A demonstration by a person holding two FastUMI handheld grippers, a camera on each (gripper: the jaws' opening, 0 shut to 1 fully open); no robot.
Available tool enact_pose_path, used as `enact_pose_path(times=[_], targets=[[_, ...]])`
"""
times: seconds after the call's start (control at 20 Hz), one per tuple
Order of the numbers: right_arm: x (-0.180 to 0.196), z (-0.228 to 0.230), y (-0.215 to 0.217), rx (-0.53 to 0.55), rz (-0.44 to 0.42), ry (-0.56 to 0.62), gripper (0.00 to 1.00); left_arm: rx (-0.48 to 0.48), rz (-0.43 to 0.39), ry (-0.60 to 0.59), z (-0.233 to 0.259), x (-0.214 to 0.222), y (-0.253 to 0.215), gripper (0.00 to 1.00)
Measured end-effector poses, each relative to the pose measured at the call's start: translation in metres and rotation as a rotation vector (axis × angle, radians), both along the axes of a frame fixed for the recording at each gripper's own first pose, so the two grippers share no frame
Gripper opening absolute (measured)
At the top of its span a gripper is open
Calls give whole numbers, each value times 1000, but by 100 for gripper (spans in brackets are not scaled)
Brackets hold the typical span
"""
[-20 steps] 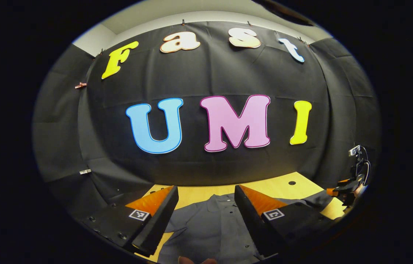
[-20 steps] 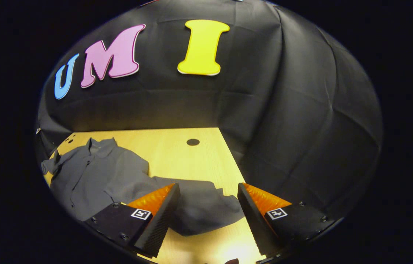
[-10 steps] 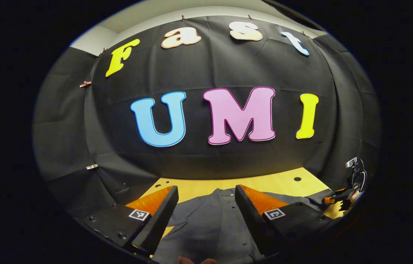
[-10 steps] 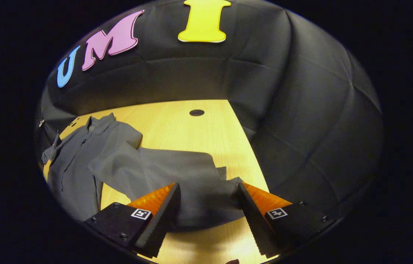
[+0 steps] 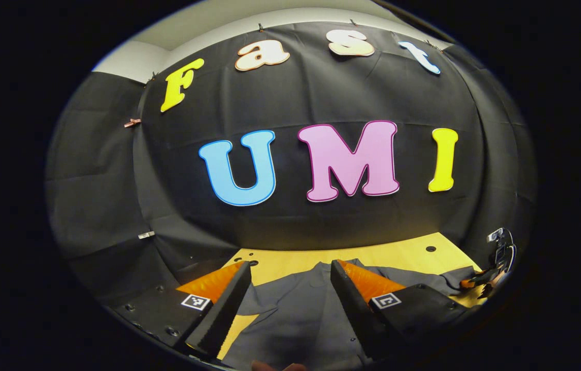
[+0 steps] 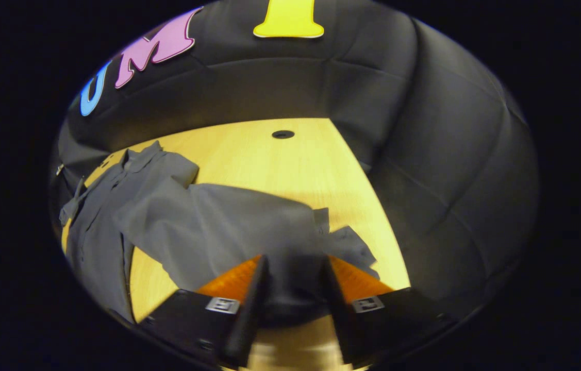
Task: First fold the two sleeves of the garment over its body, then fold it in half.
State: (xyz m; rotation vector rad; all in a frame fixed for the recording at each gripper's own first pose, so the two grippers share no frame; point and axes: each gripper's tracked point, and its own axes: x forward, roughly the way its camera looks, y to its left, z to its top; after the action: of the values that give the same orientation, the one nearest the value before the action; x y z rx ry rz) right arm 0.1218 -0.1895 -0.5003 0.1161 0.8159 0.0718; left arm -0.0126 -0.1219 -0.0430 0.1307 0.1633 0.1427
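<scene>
Grey garment [image 6: 115,206] spread on the yellow tabletop [image 6: 269,159], collar toward the upper left of the right gripper view, one sleeve [image 6: 249,226] stretched out to the centre with its cuff at lower centre. Right gripper [image 6: 290,281] low over that cuff, jaws narrowed around the cloth; blurred, so cannot tell whether both fingers actually press on it. Left gripper [image 5: 290,291] at the bottom of the left gripper view, jaws wide apart, holding nothing, hovering above the garment's body [image 5: 295,314]. Step in hand, judging by this: seizing the first sleeve. To do it well: pinch the cuff only, not the tabletop; lift just enough to clear; carry across toward the buttoned front; lay flat without dragging the body or bunching at the shoulder.
</scene>
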Motion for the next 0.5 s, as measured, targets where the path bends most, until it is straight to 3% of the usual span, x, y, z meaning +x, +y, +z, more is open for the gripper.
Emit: enact_pose_path(times=[0.1,0.15,0.3,0.5], targets=[[2,-1,1,25,-40,24,13,1,1,-14,4,-3,5,98],[0,4,3,50,-68,32,7,2,2,-19,4,-4,9,98],[5,40,1,37,-134,-65,7,-3,2,-24,2,-5,27,97],[-7,107,16,44,-149,-165,6,-12,-20,-34,0,-1,58,98]])
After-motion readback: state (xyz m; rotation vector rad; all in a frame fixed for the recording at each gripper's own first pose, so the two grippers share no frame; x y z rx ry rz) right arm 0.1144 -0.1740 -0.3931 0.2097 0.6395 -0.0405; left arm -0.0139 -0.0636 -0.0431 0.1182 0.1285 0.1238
